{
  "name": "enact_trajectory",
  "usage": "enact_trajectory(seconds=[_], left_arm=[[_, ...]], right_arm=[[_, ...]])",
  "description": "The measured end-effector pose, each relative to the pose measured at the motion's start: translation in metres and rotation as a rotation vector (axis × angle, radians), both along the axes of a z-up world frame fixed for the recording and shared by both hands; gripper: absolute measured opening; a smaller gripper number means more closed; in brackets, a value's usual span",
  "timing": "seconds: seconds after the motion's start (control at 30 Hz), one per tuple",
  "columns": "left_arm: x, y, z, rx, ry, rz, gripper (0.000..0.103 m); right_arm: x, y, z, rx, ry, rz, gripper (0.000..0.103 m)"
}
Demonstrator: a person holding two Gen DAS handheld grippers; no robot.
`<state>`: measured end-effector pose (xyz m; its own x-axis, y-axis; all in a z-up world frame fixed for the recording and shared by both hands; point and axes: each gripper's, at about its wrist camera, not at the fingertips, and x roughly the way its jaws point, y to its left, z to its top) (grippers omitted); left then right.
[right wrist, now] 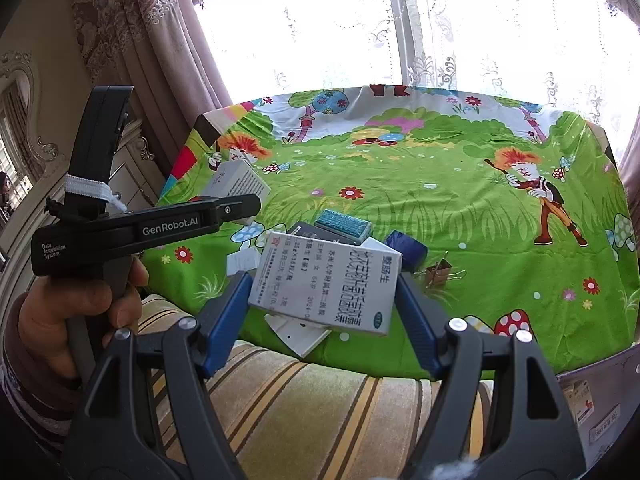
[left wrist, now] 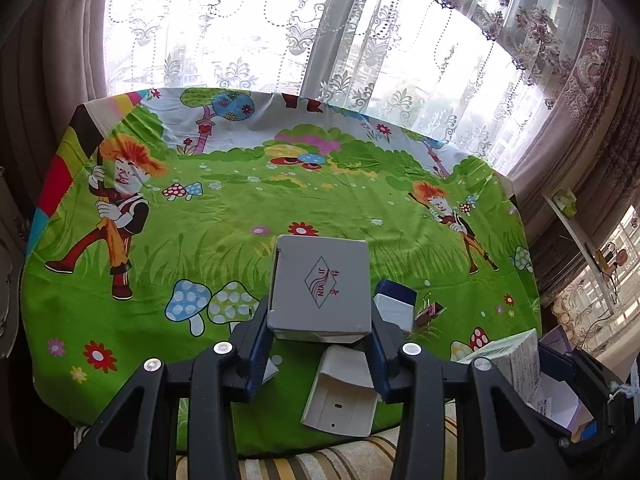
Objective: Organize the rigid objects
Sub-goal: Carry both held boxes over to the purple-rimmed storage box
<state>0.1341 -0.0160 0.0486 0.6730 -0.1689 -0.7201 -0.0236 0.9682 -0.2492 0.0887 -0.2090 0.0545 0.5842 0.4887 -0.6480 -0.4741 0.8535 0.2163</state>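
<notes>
Both boxes were in the air. The left hand-held gripper (left wrist: 320, 344) was clenched on a grey box (left wrist: 320, 286) with a red diamond mark; the right hand-held gripper (right wrist: 324, 312) gripped a white medicine box (right wrist: 326, 282) by its sides. Each hung above the small pile at the worktop's (right wrist: 440, 208) six-o'clock edge, where a teal box (right wrist: 343, 224) and a blue box (right wrist: 406, 245) lay. This looked like the carrying step; next, each box wanted a clear spot, level, before release.
</notes>
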Motion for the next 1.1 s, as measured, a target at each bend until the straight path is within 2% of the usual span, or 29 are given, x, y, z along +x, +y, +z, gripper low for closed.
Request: enact_trajectory(seconds=[0.43, 0.73, 0.97, 1.1], left_arm=[[-0.020, -0.057, 0.006, -0.013, 0.018, -0.125, 0.043], [-0.036, -0.107, 0.008, -0.059, 0.055, -0.231, 0.043], [-0.054, -0.168, 0.010, -0.103, 0.082, -0.390, 0.043], [-0.066, -0.204, 0.008, -0.116, 0.100, -0.489, 0.043]], right_arm=[[-0.024, -0.058, 0.003, -0.020, -0.005, -0.101, 0.076], [-0.046, -0.107, 0.003, -0.032, 0.003, -0.194, 0.076], [-0.058, -0.172, 0.000, -0.001, 0.047, -0.341, 0.076], [-0.067, -0.212, -0.001, -0.036, 0.060, -0.464, 0.076]])
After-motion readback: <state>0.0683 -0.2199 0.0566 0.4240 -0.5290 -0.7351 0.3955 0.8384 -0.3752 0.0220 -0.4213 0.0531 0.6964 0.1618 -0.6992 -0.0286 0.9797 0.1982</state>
